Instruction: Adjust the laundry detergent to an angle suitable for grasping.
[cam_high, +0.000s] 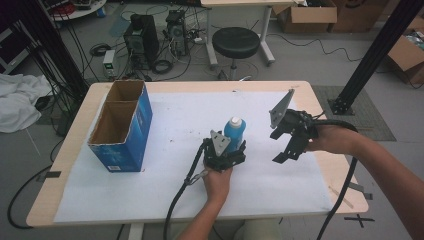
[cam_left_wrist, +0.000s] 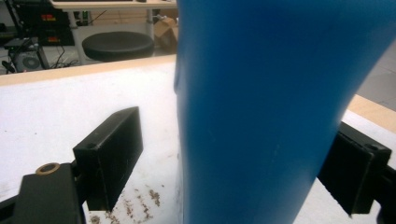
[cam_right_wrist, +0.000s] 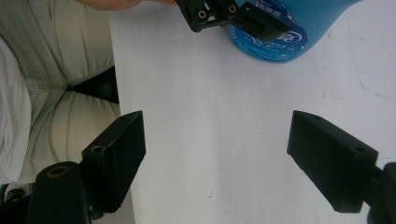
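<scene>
Blue bottle (cam_high: 234, 131) stands upright, white cap on top, near the middle of the white sheet (cam_high: 175, 120) covering the table (cam_high: 305, 90). Left gripper (cam_high: 226, 155) sits right at the bottle's base on the person's side, with the bottle between its jaws. In the left gripper view the bottle (cam_left_wrist: 266, 107) is very close; a clear gap shows between the left-hand jaw and the bottle wall, the right-hand jaw looks to be right at the wall, contact can't be confirmed. So the jaws straddle the bottle without a visible clamp.

Right gripper (cam_high: 290, 150) is held off to the right of the bottle, apart from it, tilted down toward the sheet. Its jaws stand wide with nothing between them; the right gripper view looks down past them at bare sheet, with the bottle's base (cam_right_wrist: 275, 42) and the left gripper's jaw (cam_right_wrist: 233, 18) farther off.

Open cardboard box (cam_high: 122, 125) with blue sides stands at the left of the table, well apart from the bottle.
</scene>
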